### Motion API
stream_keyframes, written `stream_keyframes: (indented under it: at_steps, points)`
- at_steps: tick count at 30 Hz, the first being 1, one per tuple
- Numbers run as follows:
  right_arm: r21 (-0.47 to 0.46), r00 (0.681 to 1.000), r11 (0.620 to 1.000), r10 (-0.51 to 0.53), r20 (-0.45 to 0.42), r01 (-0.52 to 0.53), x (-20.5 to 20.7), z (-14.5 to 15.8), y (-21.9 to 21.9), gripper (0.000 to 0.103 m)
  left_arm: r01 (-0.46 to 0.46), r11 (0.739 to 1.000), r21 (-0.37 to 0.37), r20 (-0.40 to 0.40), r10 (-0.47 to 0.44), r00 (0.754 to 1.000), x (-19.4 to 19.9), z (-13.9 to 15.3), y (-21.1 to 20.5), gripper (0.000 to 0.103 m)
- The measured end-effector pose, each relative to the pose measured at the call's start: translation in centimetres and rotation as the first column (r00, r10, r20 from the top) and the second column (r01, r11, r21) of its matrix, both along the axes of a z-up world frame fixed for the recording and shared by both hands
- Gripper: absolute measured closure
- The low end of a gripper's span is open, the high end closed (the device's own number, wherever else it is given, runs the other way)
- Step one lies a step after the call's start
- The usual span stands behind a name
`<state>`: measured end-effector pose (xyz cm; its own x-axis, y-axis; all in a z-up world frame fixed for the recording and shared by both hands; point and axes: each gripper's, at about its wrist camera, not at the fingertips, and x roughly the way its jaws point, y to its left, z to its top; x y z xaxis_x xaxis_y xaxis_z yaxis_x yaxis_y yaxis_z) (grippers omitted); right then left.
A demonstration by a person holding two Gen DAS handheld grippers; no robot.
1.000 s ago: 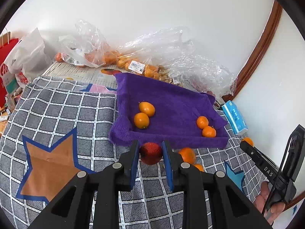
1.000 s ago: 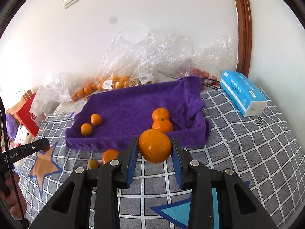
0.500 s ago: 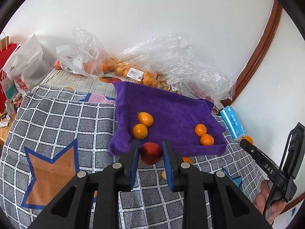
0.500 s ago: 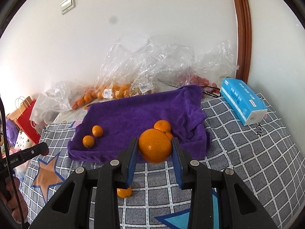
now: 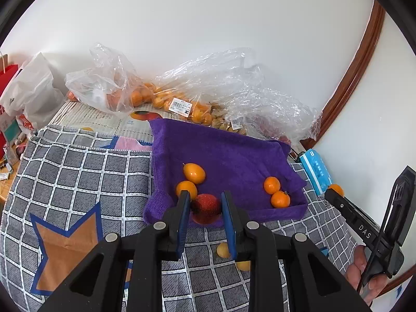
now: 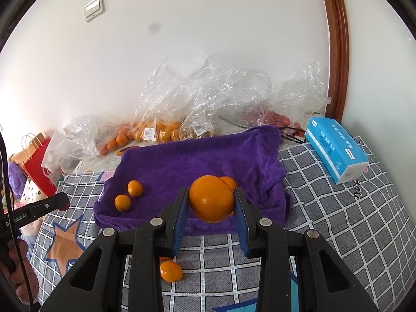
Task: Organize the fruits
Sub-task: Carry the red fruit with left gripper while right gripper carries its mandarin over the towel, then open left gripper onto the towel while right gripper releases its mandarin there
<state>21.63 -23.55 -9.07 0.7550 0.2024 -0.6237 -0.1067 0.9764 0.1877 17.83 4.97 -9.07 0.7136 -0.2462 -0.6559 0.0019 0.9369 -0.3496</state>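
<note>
My left gripper (image 5: 205,209) is clamped on one small red fruit (image 5: 206,207), its blue pads pressing both sides, held just above the near edge of the purple towel (image 5: 228,156). My right gripper (image 6: 211,209) is pinched on one large orange (image 6: 211,199), also held in front of the towel's near hem.

On the towel I count four small orange fruits: a pair at its left end (image 5: 193,173) and (image 5: 186,188), and a pair at its right end (image 5: 271,185) and (image 5: 280,199). Two more small fruits lie on the checked blanket (image 5: 78,171) below my left gripper, (image 5: 223,249) and one partly hidden (image 5: 243,265); the right view shows one of them clearly (image 6: 170,270).

Against a second ago, both grips are unchanged, the fruits sit higher against the towel, and the loose fruits on the blanket now show lower, beneath my fingers.

Behind the towel lie several clear plastic bags (image 5: 208,85) of orange fruit with barcode stickers too small to read. One blue tissue pack (image 6: 336,148) rests at the right; its print is illegible. The other gripper's arm reads "DAS" in the left view, and "robot.AI" in the right.
</note>
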Motion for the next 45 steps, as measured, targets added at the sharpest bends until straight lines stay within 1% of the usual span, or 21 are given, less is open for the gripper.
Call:
stream_keyframes:
  at_steps: [11,17,22,29,31,38,42,45]
  points:
    - [-0.001,1.0,1.0,0.001,-0.016,-0.001,2.0,-0.7,0.3,0.069,0.004,1.0,0.001,-0.024,-0.004,1.0,2.3,-0.7,0.2,0.08]
    - [-0.01,1.0,1.0,-0.004,-0.023,0.004,3.3,-1.4,0.2,0.069,-0.014,1.0,0.002,-0.041,0.014,0.999,3.7,-1.5,1.2,0.08]
    - [-0.002,0.999,1.0,-0.006,-0.046,0.006,4.5,-2.7,-0.1,0.069,-0.033,0.999,0.006,-0.046,0.034,0.998,4.7,-1.9,2.2,0.08]
    - [-0.045,0.997,0.999,-0.027,-0.072,0.024,6.2,-5.1,-0.5,0.069,-0.035,0.999,0.0,-0.077,0.035,0.996,5.9,-3.1,2.5,0.08]
    - [-0.062,0.996,0.997,-0.042,-0.075,0.038,6.7,-5.5,-1.1,0.069,-0.028,1.0,-0.003,-0.085,0.028,0.996,6.3,-3.5,2.2,0.08]
    - [-0.059,0.991,0.995,-0.08,-0.108,0.074,8.3,-7.4,-2.9,0.069,0.028,0.999,-0.018,-0.115,-0.03,0.993,7.7,-5.1,-0.3,0.08]
    - [-0.036,0.987,0.996,-0.087,-0.136,0.083,8.9,-8.9,-3.5,0.069,0.062,0.998,-0.011,-0.123,-0.063,0.99,8.5,-5.9,-1.9,0.08]
    - [-0.026,0.983,0.996,-0.09,-0.158,0.087,9.2,-9.7,-3.6,0.069,0.071,0.997,-0.012,-0.135,-0.072,0.988,9.1,-6.5,-2.8,0.08]
